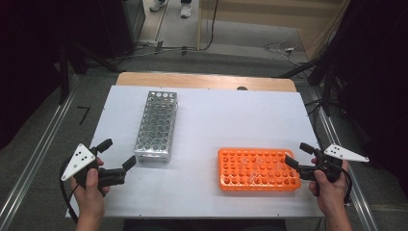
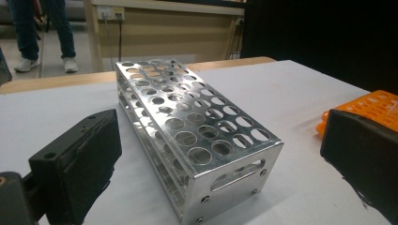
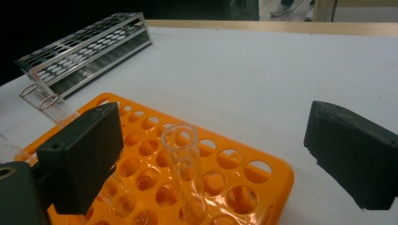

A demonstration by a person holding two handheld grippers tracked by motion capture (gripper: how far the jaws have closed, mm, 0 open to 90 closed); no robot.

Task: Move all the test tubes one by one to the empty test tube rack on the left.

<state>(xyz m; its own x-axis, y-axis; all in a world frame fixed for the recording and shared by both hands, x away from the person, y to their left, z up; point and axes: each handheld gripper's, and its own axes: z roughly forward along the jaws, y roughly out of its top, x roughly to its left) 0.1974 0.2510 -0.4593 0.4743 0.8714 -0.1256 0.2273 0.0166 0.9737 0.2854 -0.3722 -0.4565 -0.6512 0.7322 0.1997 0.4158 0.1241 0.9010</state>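
Observation:
A silver metal rack [image 1: 156,126] with rows of round holes stands empty on the white table [image 1: 231,115], left of the middle. An orange plastic rack [image 1: 257,168] lies at the front right and holds a few clear glass tubes. My left gripper [image 1: 118,153] stands open at the front left, its jaws aimed at the metal rack's near end [image 2: 225,178] and apart from it. My right gripper [image 1: 296,153] is open at the orange rack's right end. In the right gripper view one upright tube [image 3: 184,164] stands between the wide jaws, touching neither pad.
More clear tubes [image 3: 49,104] lean in the orange rack's [image 3: 277,176] far side. A wooden strip [image 1: 207,80] runs along the table's back edge, with floor and cables behind it. A person's legs [image 2: 42,33] stand beyond the table. Dark equipment flanks both sides.

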